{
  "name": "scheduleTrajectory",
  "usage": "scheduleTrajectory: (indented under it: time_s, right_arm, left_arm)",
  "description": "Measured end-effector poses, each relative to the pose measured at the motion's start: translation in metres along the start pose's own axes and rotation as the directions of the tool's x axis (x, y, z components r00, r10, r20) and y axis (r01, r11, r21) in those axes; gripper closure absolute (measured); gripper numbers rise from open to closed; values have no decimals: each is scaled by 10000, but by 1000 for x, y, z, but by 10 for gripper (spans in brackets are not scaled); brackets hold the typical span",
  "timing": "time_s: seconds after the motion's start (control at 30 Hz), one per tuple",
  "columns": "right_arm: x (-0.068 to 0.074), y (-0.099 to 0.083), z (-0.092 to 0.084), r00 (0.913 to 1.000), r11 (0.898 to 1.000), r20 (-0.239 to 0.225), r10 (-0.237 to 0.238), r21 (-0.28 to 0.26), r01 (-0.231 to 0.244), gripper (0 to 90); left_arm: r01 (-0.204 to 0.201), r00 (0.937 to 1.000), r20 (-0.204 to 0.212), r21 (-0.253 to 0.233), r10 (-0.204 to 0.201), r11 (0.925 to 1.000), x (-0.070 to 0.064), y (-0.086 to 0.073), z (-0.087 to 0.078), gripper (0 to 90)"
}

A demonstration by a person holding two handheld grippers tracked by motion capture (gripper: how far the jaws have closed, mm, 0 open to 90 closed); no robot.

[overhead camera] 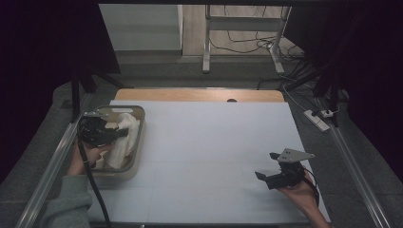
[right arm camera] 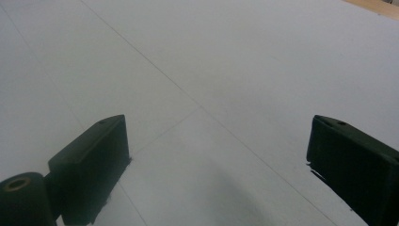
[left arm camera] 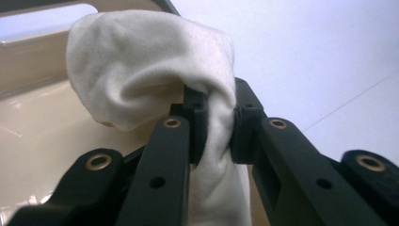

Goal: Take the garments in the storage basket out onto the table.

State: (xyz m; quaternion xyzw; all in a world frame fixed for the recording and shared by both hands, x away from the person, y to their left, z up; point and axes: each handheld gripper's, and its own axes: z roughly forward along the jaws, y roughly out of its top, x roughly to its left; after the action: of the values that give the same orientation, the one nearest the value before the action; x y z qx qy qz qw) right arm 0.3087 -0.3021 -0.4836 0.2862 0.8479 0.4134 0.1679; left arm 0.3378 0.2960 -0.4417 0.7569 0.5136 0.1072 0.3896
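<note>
Pinched between the left tongs (left arm camera: pixel 219 127) is a soft white cotton cloth (left arm camera: pixel 150 66), bunched above a beige plastic tub (overhead camera: pixel 138 159) at the left of the pale grey worktop (overhead camera: pixel 214 156). Light, limp and unbreakable it is judged; a gathered fold suits gripping. The right tongs (overhead camera: pixel 268 166) are held apart, empty.

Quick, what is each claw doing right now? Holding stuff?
Left claw: shut on the white cloth, over the tub.
Right claw: open, holding nothing, above the table.
</note>
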Motion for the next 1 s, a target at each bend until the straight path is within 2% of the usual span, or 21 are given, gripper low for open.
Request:
scheduleTrajectory:
  time_s: [0.23,0.27,0.43,0.53,0.67,0.7,0.77,0.87,1.0]
  right_arm:
    - [1,-1,1,10000,10000,-47,-74,56,74,59]
    - [1,-1,2,9999,9999,-85,-90,95,90,59]
    - [1,-2,2,9999,9999,-115,-98,60,99,59]
    - [1,-3,2,9999,9999,-117,-123,47,124,59]
    - [2,-3,1,9999,10000,-95,-97,17,97,59]
    - [2,-3,1,9999,10000,-104,-93,11,93,59]
    - [2,-3,1,9999,10000,-89,-75,-10,74,59]
    - [2,-4,1,10000,10000,-47,-79,1,79,59]
    - [1,-4,2,10000,10000,-59,-56,77,56,59]
  left_arm:
    - [-11,10000,-37,-471,10,9989,-2,-2,-7,792]
    - [-44,10000,-59,-680,41,9977,-4,-2,-10,792]
    - [-75,10000,32,-1080,79,9941,-8,-1,-17,792]
    - [-93,9999,103,-1377,108,9904,-10,0,-24,792]
    - [-2,9997,241,-1913,49,9815,-11,0,-33,792]
    - [-2,9997,241,-1913,49,9815,-11,0,-33,792]
    - [115,9994,332,-2175,-44,9760,-10,0,-37,792]
    - [143,9993,361,-2285,-62,9734,-10,0,-39,792]
    - [187,9994,344,-2566,-102,9663,-10,0,-41,791]
